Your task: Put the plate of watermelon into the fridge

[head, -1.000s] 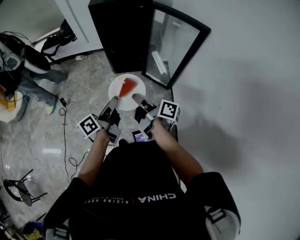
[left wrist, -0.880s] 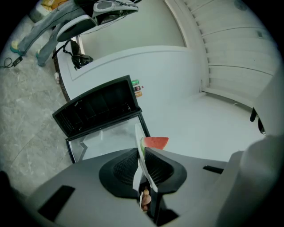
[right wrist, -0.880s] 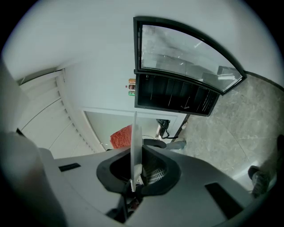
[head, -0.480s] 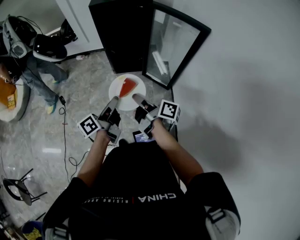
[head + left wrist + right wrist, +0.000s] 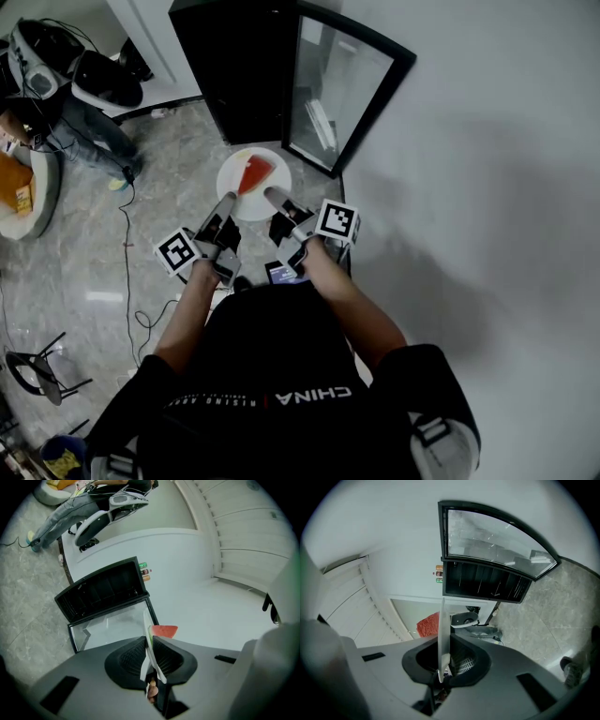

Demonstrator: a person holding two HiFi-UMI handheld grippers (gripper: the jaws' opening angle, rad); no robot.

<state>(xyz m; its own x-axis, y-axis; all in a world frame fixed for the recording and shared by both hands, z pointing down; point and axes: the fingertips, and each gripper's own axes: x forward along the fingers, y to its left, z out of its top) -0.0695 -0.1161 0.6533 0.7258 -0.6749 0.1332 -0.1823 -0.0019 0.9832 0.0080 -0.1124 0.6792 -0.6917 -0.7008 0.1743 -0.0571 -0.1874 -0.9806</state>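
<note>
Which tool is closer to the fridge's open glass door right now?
Right. The right tool grips the plate at the edge nearest the glass door; the left tool grips the opposite edge, farther away.

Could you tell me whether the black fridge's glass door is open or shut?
Open: the black-framed glass door stands swung out from the black fridge, interior exposed.

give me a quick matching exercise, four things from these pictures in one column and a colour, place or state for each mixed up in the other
1 plate
2 watermelon
3 fridge door
4 fridge

a glass, swung open
b solid black, on the floor
c red, on the plate
d white, rim clamped by the left gripper and right gripper

Pairs: 1-d, 2-c, 3-a, 4-b
</note>
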